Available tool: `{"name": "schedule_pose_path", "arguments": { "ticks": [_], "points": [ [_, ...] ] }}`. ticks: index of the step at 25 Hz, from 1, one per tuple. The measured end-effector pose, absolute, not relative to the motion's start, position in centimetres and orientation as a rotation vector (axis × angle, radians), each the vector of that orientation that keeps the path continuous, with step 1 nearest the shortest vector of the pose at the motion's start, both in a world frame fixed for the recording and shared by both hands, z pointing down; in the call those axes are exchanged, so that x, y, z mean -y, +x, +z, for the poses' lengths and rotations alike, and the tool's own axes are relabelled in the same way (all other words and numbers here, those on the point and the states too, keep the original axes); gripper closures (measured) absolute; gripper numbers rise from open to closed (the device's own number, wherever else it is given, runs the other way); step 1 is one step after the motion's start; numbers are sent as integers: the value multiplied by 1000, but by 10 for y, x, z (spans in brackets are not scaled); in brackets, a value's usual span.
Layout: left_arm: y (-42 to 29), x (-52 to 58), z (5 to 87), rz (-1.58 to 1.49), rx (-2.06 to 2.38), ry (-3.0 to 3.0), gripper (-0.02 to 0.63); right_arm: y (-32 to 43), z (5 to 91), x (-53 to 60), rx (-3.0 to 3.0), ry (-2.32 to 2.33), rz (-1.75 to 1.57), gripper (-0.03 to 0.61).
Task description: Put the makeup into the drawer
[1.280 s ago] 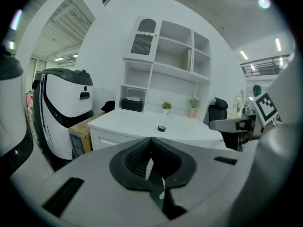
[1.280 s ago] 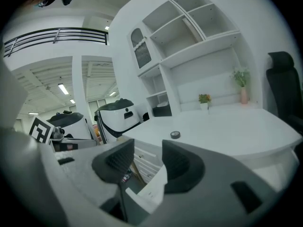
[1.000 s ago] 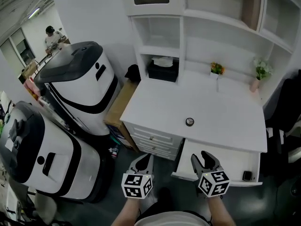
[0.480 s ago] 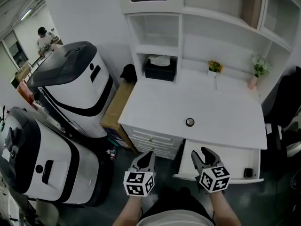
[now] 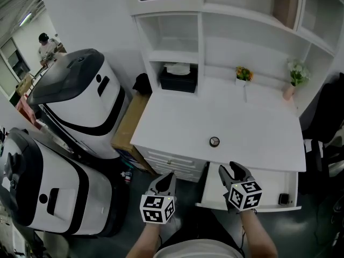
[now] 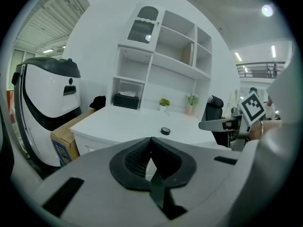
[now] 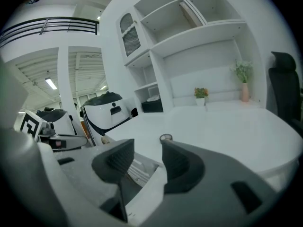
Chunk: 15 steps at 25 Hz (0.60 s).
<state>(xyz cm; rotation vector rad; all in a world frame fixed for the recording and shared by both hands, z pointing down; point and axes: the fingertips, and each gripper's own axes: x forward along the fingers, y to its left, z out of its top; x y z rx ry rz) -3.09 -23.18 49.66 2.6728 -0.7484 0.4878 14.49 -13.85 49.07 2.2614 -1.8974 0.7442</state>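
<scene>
The makeup, a small round dark compact [image 5: 214, 141], lies on the white desk top [image 5: 177, 117] near its front edge; it also shows as the compact [image 6: 165, 130] and the compact [image 7: 165, 137] ahead of each gripper. Below it the drawer [image 5: 266, 184] stands pulled out. My right gripper [image 5: 232, 172] hovers over the drawer's near left corner, open, with nothing between its pads [image 7: 147, 148]. My left gripper [image 5: 164, 183] hangs in front of the closed drawers, its tips touching, shut and empty [image 6: 150, 140].
Two large white-and-black machines [image 5: 80, 101] [image 5: 48, 198] and a cardboard box [image 5: 129, 125] crowd the desk's left side. A black tissue box [image 5: 177, 79], a small flower pot [image 5: 243, 74] and a vase [image 5: 293, 85] stand at the back. A small dark item [image 5: 283, 199] lies in the drawer. A black chair [image 5: 328, 112] is at right.
Both grippers have edged forward toward the desk, the right one further over the open drawer. Neither gripper's jaws have changed.
</scene>
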Motion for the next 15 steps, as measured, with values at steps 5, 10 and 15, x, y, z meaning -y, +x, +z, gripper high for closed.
{"name": "schedule_pose_path", "arguments": {
  "ticks": [5,10,15],
  "points": [
    [-20,242,503,523,762,2666,611,158,504,161,1904,2209,764,411],
    [-11,252,507,527,794,2637,611,170,516,184,1908,2148,769,411],
    [-9,261,512,532,829,2606,611,182,525,206,1908,2093,766,411]
  ]
}}
